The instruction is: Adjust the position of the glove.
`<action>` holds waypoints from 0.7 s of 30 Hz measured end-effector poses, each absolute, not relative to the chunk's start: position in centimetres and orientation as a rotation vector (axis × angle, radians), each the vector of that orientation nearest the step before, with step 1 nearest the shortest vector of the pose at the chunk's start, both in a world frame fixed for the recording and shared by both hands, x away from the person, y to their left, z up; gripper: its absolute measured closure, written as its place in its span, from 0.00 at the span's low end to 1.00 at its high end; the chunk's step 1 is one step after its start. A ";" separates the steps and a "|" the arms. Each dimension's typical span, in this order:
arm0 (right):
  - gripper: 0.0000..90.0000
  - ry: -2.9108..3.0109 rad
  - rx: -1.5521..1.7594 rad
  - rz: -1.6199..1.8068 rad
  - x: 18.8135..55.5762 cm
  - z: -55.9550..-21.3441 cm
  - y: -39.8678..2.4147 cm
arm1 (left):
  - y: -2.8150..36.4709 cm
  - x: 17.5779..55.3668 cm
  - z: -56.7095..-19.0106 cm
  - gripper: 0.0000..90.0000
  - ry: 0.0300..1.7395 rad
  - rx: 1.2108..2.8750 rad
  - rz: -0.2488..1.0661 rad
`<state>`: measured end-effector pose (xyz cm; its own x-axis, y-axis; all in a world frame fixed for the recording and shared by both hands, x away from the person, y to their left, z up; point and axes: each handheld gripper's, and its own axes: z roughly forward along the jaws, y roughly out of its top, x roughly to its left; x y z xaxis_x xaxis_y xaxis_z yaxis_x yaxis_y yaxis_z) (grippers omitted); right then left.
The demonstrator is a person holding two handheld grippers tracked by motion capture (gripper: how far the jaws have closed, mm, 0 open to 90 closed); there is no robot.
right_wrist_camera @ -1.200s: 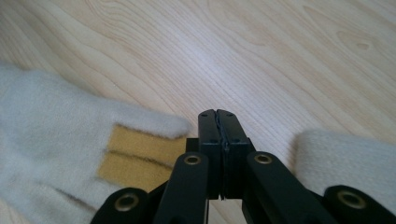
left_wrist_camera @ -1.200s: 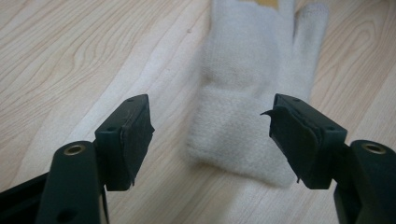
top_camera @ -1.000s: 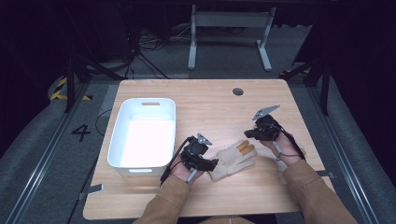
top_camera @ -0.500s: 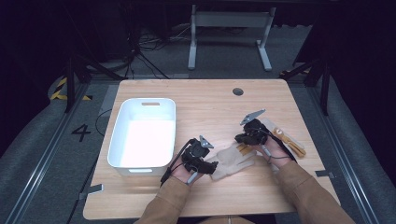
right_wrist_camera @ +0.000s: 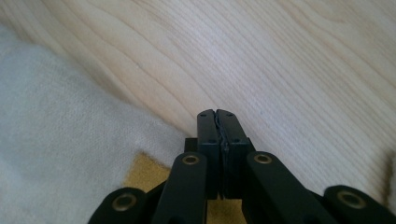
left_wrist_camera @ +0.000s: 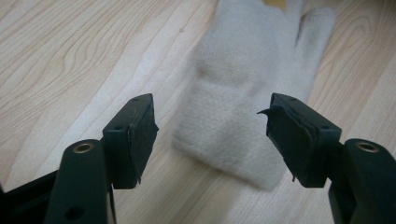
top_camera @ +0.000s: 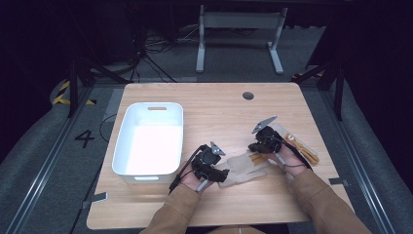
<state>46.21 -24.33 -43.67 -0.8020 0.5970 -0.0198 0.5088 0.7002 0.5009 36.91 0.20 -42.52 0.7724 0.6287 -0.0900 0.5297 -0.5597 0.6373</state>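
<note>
Lying flat on the desk (top_camera: 214,105), the cream glove (top_camera: 242,166) sits just right of the white bin (top_camera: 149,140). The left tongs (left_wrist_camera: 210,135) stand spread over the glove's cuff, pinching nothing. The right tongs (right_wrist_camera: 217,116) are pressed together, empty, at the glove's finger end.

One light wooden table (top_camera: 204,105) was counted. On it one white rectangular plastic bin (top_camera: 148,139) was seen. Two knitted gloves with yellow-tan fingertips were counted: one cream glove (top_camera: 243,167) lying flat and a second glove (top_camera: 302,147) lying near the table's right edge. Two black two-jaw grippers were counted, a left gripper (top_camera: 223,175) and a right gripper (top_camera: 257,146). One dark round hole (top_camera: 248,95) was noted in the tabletop.
</note>
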 end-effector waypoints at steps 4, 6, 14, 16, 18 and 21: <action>0.99 2.741 0.903 0.694 45.8 -43.7 -24.9 | -0.1 37.0 -42.3 0.37 0.846 2.302 0.193; 0.99 2.748 0.913 0.684 45.5 -43.7 -25.3 | -0.4 37.2 -42.2 0.37 0.844 2.300 0.190; 0.99 2.757 0.918 0.672 44.5 -43.6 -26.2 | -0.8 37.6 -42.1 0.38 0.847 2.303 0.189; 0.99 2.762 0.916 0.669 44.4 -43.6 -26.3 | -0.9 37.6 -42.0 0.38 0.849 2.299 0.186; 0.99 2.763 0.909 0.652 44.0 -43.5 -26.4 | -1.0 37.7 -41.9 0.38 0.841 2.304 0.184; 0.99 2.763 0.903 0.642 43.7 -43.5 -26.5 | -1.1 37.8 -41.8 0.39 0.852 2.295 0.178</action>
